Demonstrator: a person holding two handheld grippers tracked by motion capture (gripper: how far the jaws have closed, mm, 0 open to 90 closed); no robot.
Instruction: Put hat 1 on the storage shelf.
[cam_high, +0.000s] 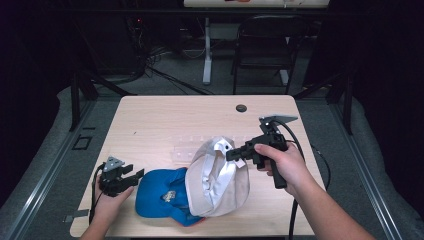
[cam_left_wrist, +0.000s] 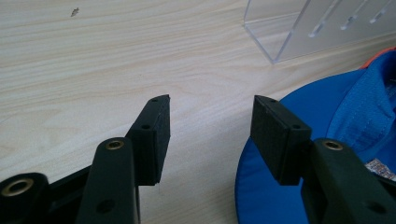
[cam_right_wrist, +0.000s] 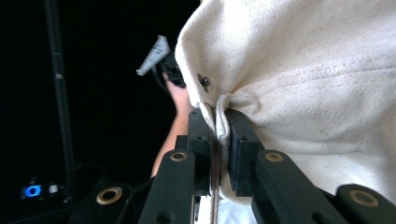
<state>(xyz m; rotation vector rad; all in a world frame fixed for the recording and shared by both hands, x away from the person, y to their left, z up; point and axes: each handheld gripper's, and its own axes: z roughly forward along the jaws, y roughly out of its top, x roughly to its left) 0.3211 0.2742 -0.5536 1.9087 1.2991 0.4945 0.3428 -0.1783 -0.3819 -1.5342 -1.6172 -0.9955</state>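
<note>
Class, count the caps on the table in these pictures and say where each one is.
2. The blue cap lies on the table near the front edge, by the left gripper. The cream cap rests partly over it, its fabric pinched by the right gripper. None seems hidden.

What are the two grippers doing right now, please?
Left gripper: open, empty, beside the blue cap.
Right gripper: closed on the cream cap fabric.
</note>
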